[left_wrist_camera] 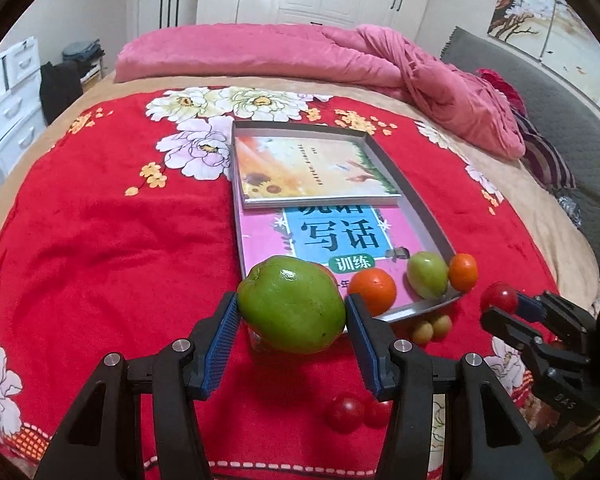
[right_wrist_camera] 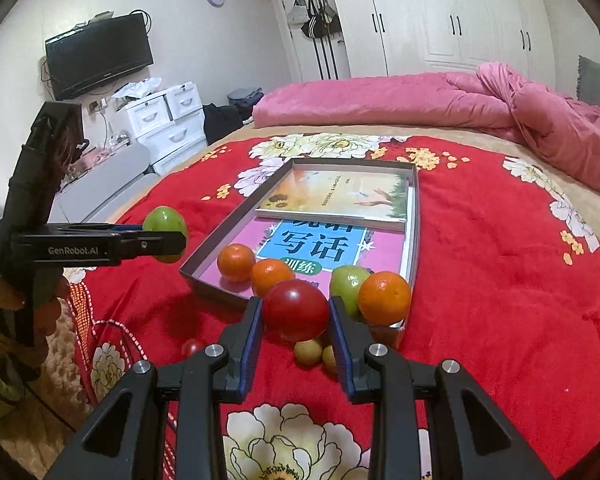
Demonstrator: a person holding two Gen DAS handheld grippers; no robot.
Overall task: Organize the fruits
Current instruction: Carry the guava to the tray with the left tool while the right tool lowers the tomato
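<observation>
My left gripper (left_wrist_camera: 291,320) is shut on a large green fruit (left_wrist_camera: 292,304) and holds it above the red blanket, near the tray's front left corner; it also shows in the right wrist view (right_wrist_camera: 165,234). My right gripper (right_wrist_camera: 296,316) is shut on a red tomato (right_wrist_camera: 296,310), just in front of the tray; it shows in the left wrist view (left_wrist_camera: 499,297). The grey tray (left_wrist_camera: 414,200) holds two books, oranges (left_wrist_camera: 373,290) (right_wrist_camera: 385,298) and a small green fruit (left_wrist_camera: 427,274) (right_wrist_camera: 346,284).
On the blanket lie two small yellow fruits (left_wrist_camera: 430,328) (right_wrist_camera: 308,352) by the tray's front edge and small red tomatoes (left_wrist_camera: 345,414) (right_wrist_camera: 192,347). A pink quilt (left_wrist_camera: 340,56) lies behind. White drawers (right_wrist_camera: 168,120) and a TV (right_wrist_camera: 98,54) stand to the left.
</observation>
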